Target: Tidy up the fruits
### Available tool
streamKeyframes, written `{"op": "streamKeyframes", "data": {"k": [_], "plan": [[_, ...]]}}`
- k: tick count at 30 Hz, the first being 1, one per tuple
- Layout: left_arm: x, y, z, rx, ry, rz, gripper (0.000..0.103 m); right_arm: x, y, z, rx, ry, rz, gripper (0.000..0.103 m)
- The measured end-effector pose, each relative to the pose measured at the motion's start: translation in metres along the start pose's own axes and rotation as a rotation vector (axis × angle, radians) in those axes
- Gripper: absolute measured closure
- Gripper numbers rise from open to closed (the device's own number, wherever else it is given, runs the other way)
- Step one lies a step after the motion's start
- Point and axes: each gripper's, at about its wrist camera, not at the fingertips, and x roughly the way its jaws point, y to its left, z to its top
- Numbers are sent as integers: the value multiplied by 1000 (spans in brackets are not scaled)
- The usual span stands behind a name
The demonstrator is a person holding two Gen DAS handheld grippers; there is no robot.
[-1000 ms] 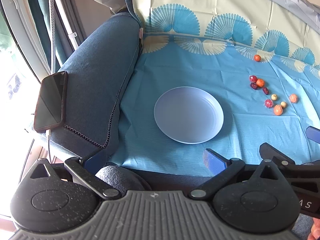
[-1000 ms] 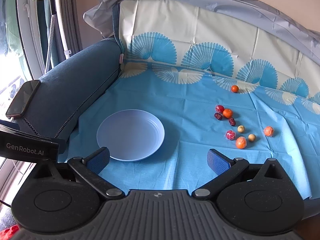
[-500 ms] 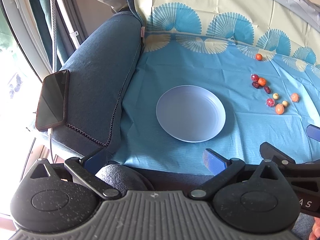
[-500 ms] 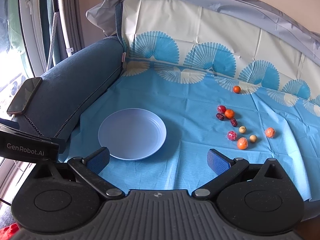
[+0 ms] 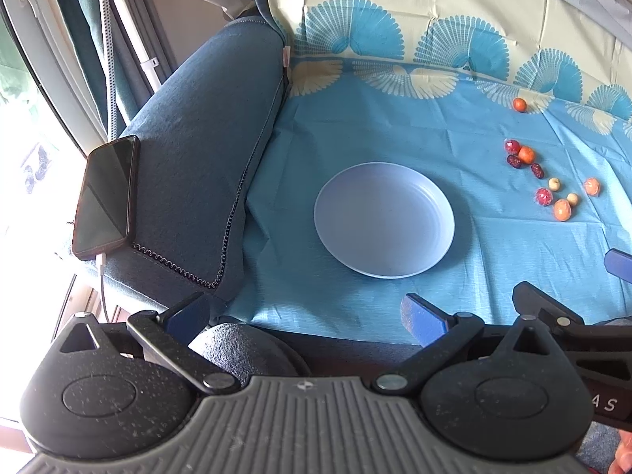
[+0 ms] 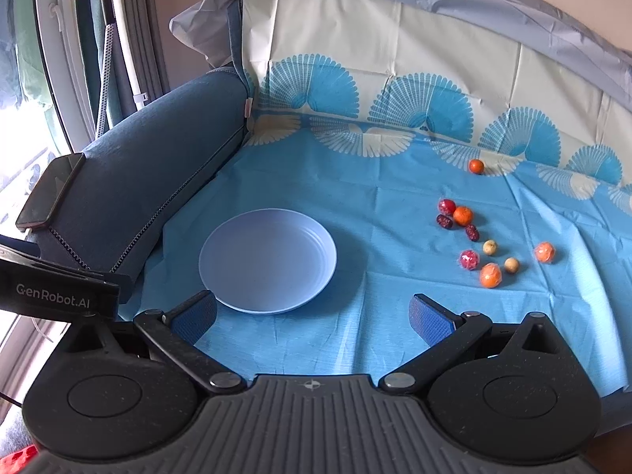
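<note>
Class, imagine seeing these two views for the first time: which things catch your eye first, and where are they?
An empty round pale-blue plate sits mid-cloth on the blue fan-patterned tablecloth. To its right lies a loose cluster of small orange, red and tan fruits, none on the plate. A black smartphone rests on the dark blue sofa armrest, far left.

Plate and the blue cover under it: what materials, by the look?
Plate: probably matte plastic or melamine; pale lavender, uniform colour, soft sheen, moulded concentric rings. Blue cover: likely thin plastic or nonwoven disposable tablecloth; sharp fold creases, fine wrinkles, printed fan pattern.
</note>
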Motion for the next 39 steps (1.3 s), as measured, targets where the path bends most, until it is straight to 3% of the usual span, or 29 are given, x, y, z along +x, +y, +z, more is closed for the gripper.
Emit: {"op": "streamKeyframes", "data": {"k": [7, 17, 26, 32, 35, 37, 39], "plan": [[12, -12, 4, 20, 34, 2, 0, 13, -17, -7, 76, -7, 8, 1], [46, -60, 24, 52, 88, -67, 0, 58, -118, -32, 271, -41, -250, 0], [122, -153, 95, 114, 113, -181, 0, 144, -205, -38, 366, -27, -412, 1], [188, -235, 151, 196, 80, -196, 0, 187, -251, -26, 411, -55, -476, 1], [220, -271, 169, 229, 90, -235, 0, 203, -279, -23, 460, -75, -483, 1], [246, -294, 178, 229, 119, -248, 0, 219, -292, -23, 453, -45, -441, 1], [269, -312, 185, 224, 146, -257, 0, 236, -300, -25, 446, 12, -415, 8]]}}
